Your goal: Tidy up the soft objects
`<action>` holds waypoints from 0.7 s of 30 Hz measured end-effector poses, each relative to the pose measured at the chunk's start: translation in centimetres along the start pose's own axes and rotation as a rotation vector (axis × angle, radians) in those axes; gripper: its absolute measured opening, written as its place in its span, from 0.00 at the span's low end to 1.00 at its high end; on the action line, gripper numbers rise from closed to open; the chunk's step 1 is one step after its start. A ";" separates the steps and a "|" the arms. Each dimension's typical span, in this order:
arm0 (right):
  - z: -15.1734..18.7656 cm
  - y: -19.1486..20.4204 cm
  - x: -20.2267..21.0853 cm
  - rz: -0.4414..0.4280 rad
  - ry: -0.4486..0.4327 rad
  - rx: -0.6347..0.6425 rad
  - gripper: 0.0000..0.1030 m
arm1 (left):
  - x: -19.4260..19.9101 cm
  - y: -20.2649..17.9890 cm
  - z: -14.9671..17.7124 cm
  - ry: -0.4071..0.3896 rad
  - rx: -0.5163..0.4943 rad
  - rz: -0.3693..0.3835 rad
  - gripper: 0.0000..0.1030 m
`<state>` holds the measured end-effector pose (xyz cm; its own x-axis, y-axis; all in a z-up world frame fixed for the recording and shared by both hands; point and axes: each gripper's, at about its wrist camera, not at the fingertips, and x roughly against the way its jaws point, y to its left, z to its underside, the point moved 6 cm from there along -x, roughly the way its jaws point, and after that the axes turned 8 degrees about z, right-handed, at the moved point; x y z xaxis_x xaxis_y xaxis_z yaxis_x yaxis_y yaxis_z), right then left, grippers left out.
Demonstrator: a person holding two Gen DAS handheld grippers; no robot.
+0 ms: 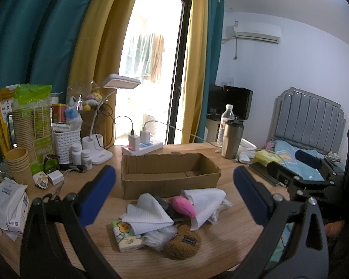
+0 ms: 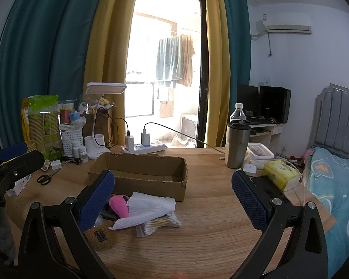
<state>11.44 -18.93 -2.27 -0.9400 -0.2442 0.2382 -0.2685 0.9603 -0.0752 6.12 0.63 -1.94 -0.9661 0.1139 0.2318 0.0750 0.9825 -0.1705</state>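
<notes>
Left tongs [image 1: 174, 191] and right tongs [image 2: 173, 194], both spread wide and holding nothing, hover above the near part of the wooden worktop [image 2: 209, 239]. Between them and the open cardboard box [image 1: 169, 174] lies a heap of soft objects: a pink plush [image 1: 183, 205] at centre, a white cloth [image 1: 146, 214] to its left, a second white cloth [image 1: 204, 203] to its right, and a brown plush [image 1: 182, 241] nearest the viewer. A tissue pack [image 1: 126, 236] touches the heap's left edge. In the right view a bag of cotton swabs [image 2: 158, 224] sits under the cloth's near edge. A steel tumbler [image 2: 236, 145] stands far right; a desk lamp [image 1: 104, 121] stands far left.
</notes>
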 end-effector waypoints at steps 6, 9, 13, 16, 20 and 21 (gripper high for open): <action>0.1 0.1 0.0 -0.001 0.003 0.001 1.00 | 0.0 0.0 0.0 0.000 0.000 -0.001 0.99; 0.2 0.2 0.0 -0.002 0.005 0.002 1.00 | 0.0 0.0 0.0 -0.001 0.000 -0.001 0.99; 0.3 0.4 0.0 -0.003 0.008 0.002 1.00 | -0.1 0.1 0.1 0.004 0.004 -0.001 0.99; 0.5 0.6 -0.2 -0.005 0.015 0.001 1.00 | -0.3 0.3 0.5 0.011 0.008 -0.003 0.99; 1.0 0.6 -0.9 -0.009 0.036 -0.003 1.00 | -0.9 0.9 1.6 0.039 0.021 -0.012 0.99; 1.3 0.6 -1.2 -0.009 0.046 -0.002 1.00 | -1.2 1.1 1.8 0.047 0.027 -0.013 0.99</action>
<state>12.18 -18.21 -3.83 -0.9268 -0.2467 0.2832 -0.2768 0.9583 -0.0709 6.86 1.30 -4.16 -0.9541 0.1085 0.2790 0.0552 0.9798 -0.1923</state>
